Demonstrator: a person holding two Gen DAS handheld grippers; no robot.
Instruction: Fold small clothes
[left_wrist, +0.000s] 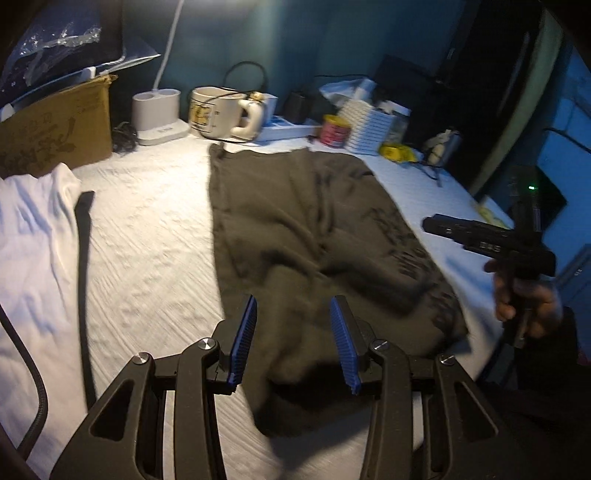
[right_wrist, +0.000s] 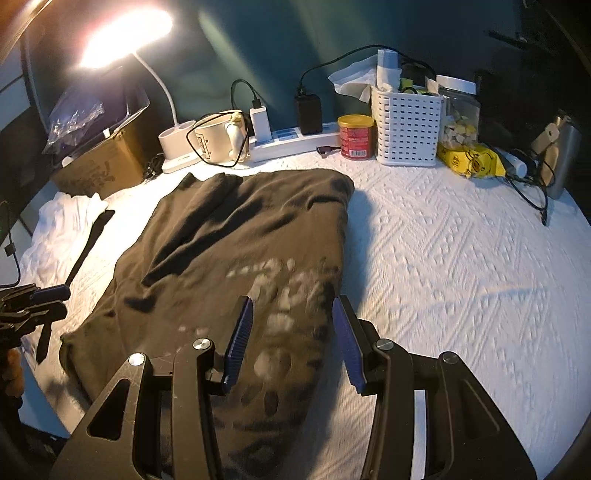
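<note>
A dark garment (left_wrist: 314, 236) with a pale print (right_wrist: 288, 291) lies folded lengthwise on the white textured cover (right_wrist: 461, 258). My left gripper (left_wrist: 293, 306) hangs open over the garment's near end, and its blue pads (left_wrist: 243, 339) grip nothing. It also shows at the left edge of the right wrist view as the left gripper (right_wrist: 59, 301). My right gripper (right_wrist: 293, 302) stands open above the garment's near right edge, with only cloth below the gap. A hand (left_wrist: 528, 306) holds that right gripper (left_wrist: 443, 227) beyond the garment's right side.
A white garment (left_wrist: 33, 221) and a dark strip (left_wrist: 85, 277) lie to the left. Along the back stand a cardboard box (right_wrist: 99, 166), lamp base (right_wrist: 177, 144), mug (right_wrist: 218, 140), power strip (right_wrist: 291, 138), red can (right_wrist: 356, 136), white basket (right_wrist: 406, 125), yellow packet (right_wrist: 472, 160) and cables (right_wrist: 532, 192).
</note>
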